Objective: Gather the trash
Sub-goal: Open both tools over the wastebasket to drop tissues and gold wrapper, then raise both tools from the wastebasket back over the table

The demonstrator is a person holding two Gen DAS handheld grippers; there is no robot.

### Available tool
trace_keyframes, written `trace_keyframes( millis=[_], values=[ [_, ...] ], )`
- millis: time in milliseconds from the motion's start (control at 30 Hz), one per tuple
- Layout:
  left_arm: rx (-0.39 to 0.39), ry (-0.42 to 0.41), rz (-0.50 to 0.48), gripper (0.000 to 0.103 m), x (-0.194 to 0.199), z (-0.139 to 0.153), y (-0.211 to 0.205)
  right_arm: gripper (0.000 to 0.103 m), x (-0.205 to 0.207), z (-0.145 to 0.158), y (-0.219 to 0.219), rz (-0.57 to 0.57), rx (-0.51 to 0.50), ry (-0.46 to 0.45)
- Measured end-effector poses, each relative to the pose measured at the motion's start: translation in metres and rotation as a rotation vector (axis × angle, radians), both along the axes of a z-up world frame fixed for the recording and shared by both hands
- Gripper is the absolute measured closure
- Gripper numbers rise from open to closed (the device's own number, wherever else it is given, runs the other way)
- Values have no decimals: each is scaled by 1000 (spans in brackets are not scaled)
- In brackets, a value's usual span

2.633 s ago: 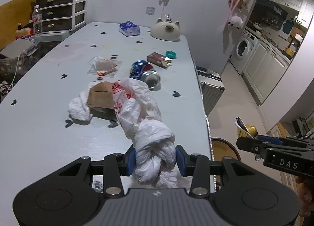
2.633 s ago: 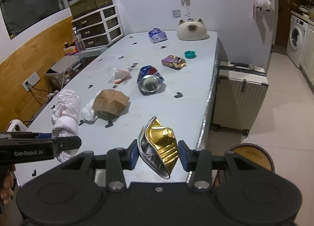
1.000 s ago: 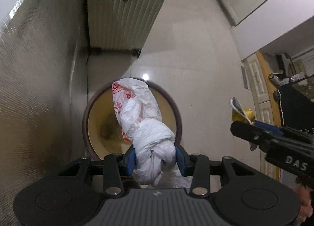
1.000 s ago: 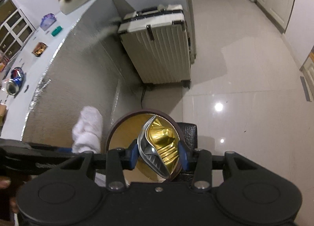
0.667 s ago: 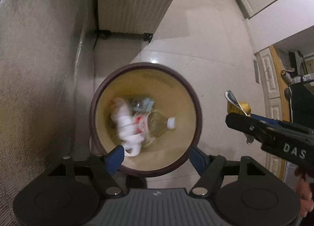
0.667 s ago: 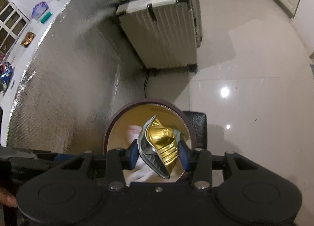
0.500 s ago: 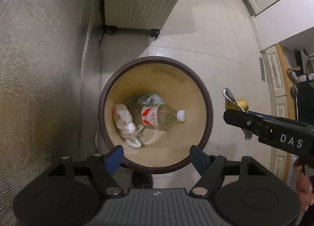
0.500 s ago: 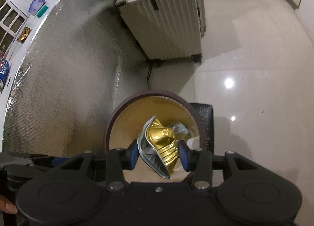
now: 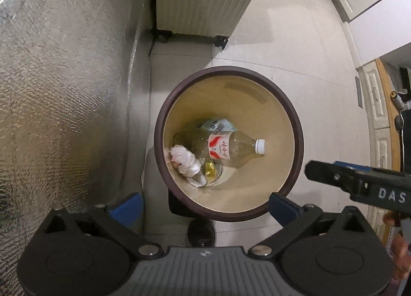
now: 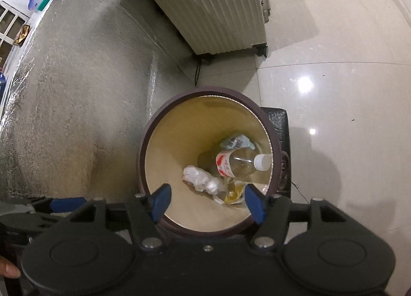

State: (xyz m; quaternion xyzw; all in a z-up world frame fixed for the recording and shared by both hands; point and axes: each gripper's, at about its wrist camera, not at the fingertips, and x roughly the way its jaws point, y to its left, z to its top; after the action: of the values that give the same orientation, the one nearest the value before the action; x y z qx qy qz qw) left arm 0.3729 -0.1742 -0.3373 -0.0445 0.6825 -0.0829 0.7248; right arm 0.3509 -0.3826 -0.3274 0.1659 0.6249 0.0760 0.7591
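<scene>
Pale glossy floor tiles (image 10: 334, 90) fill the right side of both wrist views, and a silvery, crinkled foil-like wall, probably the side of the counter (image 9: 64, 90), takes up the left. A cream ribbed suitcase (image 9: 203, 0) stands on its wheels at the top of each frame. In the centre sits a round trash bin (image 9: 299, 142) with a dark brown rim and tan inside, seen from straight above. At its bottom lie a clear plastic bottle (image 9: 226, 148) with a red-and-white label and white cap, a crumpled white plastic bag (image 9: 185, 160) to its lower left, a crushed gold can (image 9: 210, 169) touching both, and a pale wrapper (image 9: 217, 124) above the bottle. The left gripper (image 9: 205, 204) hangs over the near rim with its blue pads spread wide, holding nothing. The right gripper (image 10: 206, 202) is likewise spread and empty over the bin; its black body enters the left view at the right edge.
</scene>
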Motion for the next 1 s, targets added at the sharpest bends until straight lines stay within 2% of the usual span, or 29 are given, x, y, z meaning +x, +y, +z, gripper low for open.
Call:
trace_keyframes(
  millis=[100,300,467,600,1000],
  values=[
    [-2,-11,-2,0,-2,3,0,37,-6,8,-3,7,-7,-17],
    [7,-29,-16,0,-5,10,-7,26,-15,26,-10,35,-36,-65],
    [15,-48,-27,0,-5,19,-9,9,-20,33,-16,43,-78,-78],
    [22,-59,-34,0,-5,27,-12,1,-24,40,-21,40,-109,-87],
    [25,-97,-41,0,-17,49,-18,0,-43,59,-33,-1,-136,-115]
  ],
)
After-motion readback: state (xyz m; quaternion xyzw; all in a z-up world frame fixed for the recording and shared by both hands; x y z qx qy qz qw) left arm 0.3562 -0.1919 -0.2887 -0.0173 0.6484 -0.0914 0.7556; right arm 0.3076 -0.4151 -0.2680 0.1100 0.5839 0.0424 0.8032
